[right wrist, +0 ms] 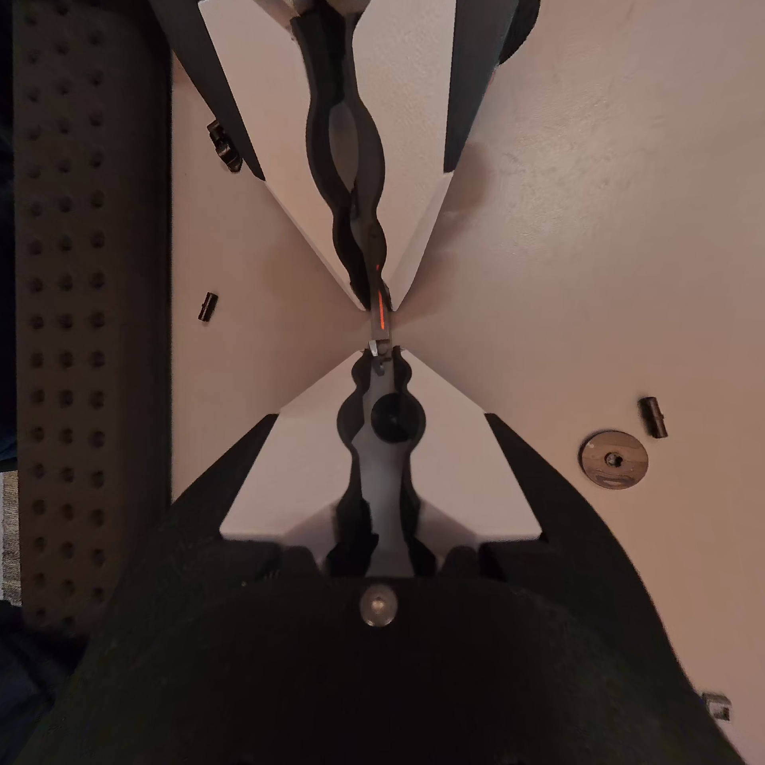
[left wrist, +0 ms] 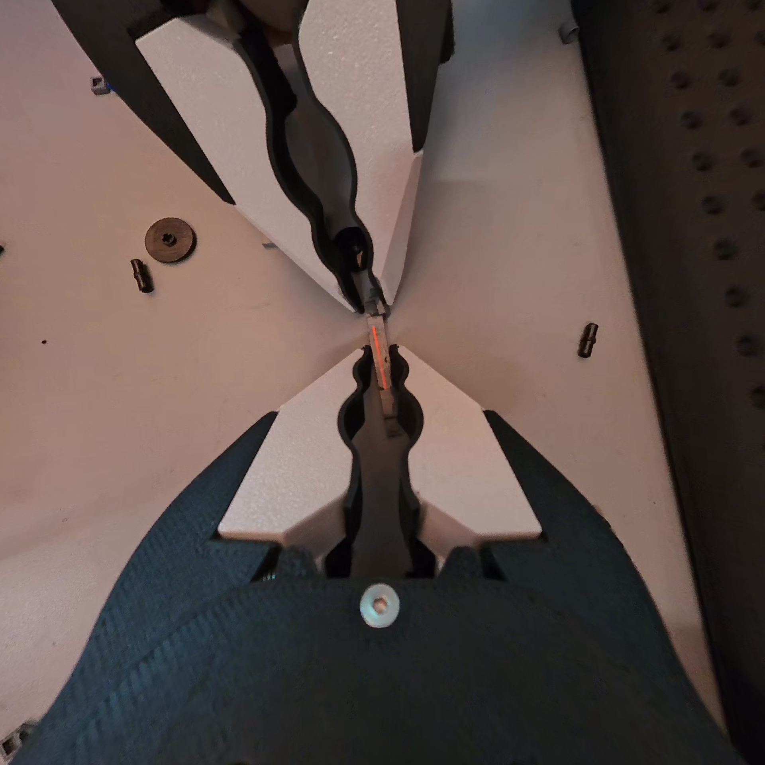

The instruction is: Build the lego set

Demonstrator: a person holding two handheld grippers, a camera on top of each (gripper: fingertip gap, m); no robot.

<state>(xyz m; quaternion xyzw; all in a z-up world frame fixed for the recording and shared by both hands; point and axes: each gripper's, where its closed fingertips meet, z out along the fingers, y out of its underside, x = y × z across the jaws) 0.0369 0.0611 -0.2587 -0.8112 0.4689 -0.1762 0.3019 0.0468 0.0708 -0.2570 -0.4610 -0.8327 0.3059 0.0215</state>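
Grey beam with an orange stripe (left wrist: 380,356) sits pinched in the left tool (left wrist: 381,352), tip to tip with the right tool (right wrist: 383,352), itself pinching a grey piece (right wrist: 378,345) for joining.

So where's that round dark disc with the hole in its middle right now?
The round dark disc lies flat on the white table, at left in the left wrist view, beside a small black pin.

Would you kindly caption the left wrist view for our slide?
Left gripper and right gripper meet tip to tip, joining small grey pieces above the white table.
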